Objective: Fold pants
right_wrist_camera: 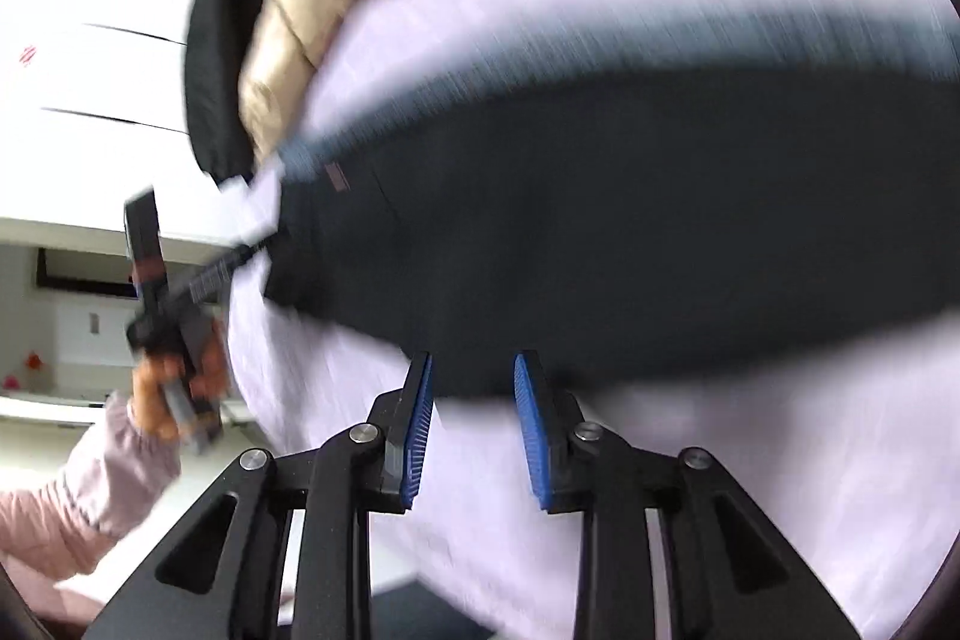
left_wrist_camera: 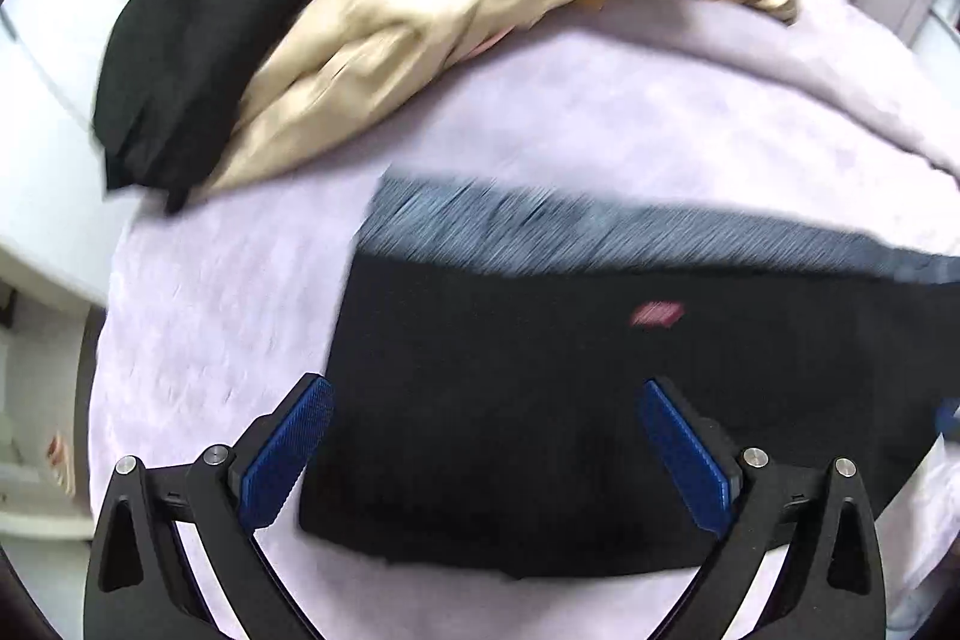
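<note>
Black folded pants (left_wrist_camera: 540, 430) with a small red label (left_wrist_camera: 657, 313) lie flat on a pale lilac bed cover (left_wrist_camera: 210, 310), on top of a blue denim piece (left_wrist_camera: 540, 220). My left gripper (left_wrist_camera: 485, 388) hangs over the black pants, open wide, with nothing between its blue pads (left_wrist_camera: 288, 454). In the right wrist view the same black pants (right_wrist_camera: 600, 232) stretch across the middle, blurred. My right gripper (right_wrist_camera: 473, 361) sits at their near edge, partly open, its pads (right_wrist_camera: 420, 430) not pressing on any cloth.
Beige pants (left_wrist_camera: 420, 16) and a black garment (left_wrist_camera: 198, 28) are heaped at the far side of the bed. A person's hand (right_wrist_camera: 174, 388) in a pink sleeve (right_wrist_camera: 90, 496) holds a black handle at the bed's left edge. White cabinets (right_wrist_camera: 90, 10) stand beyond.
</note>
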The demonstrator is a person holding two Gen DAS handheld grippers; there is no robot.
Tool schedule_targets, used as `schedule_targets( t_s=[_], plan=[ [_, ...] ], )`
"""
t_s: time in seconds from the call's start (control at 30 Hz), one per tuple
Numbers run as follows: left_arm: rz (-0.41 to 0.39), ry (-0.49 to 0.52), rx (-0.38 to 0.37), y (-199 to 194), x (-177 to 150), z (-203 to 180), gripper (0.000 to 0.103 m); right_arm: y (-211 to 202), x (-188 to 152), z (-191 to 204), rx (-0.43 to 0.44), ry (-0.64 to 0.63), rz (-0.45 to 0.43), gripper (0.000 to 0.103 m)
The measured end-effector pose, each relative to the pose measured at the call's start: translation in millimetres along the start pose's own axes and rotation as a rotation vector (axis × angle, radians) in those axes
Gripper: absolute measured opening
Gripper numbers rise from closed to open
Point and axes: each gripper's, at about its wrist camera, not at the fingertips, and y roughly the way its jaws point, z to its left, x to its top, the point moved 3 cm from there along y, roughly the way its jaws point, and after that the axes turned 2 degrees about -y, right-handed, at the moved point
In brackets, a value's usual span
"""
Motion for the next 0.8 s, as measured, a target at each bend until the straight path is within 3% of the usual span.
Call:
schedule_targets(
  t_s=[0.1,0.23,0.37,0.43,0.5,0.6,0.7,0.8],
  plan=[
    [-0.012,0.005,0.021,18.0,20.9,-13.7,0.103,33.4,49.8,16.4,-0.043,-0.051,0.007,0.032],
    [0.035,-0.035,0.157,57.9,27.0,-13.1,0.103,95.8,77.3,10.2,-0.166,-0.067,0.089,0.028],
    [0.044,-0.111,0.147,70.3,28.9,14.3,0.103,97.8,92.7,-2.7,-0.207,-0.039,-0.003,0.017],
    [0.052,-0.109,0.158,64.0,32.1,19.8,0.103,88.0,100.8,-12.1,-0.265,0.009,-0.041,0.018],
    [0.051,-0.103,0.166,50.7,31.0,22.0,0.103,71.2,105.2,-19.0,-0.261,0.075,-0.065,0.022],
    [0.043,-0.085,0.129,24.6,16.4,20.2,0.103,36.2,93.8,-25.9,-0.233,0.115,-0.075,0.028],
    [0.052,-0.07,0.097,1.0,-6.7,13.2,0.103,-0.6,61.3,-34.9,-0.232,0.142,-0.06,0.038],
    [0.063,-0.038,0.061,-24.4,-33.5,-8.2,0.103,-33.3,17.8,-45.2,-0.246,0.186,-0.042,0.041]
  ],
)
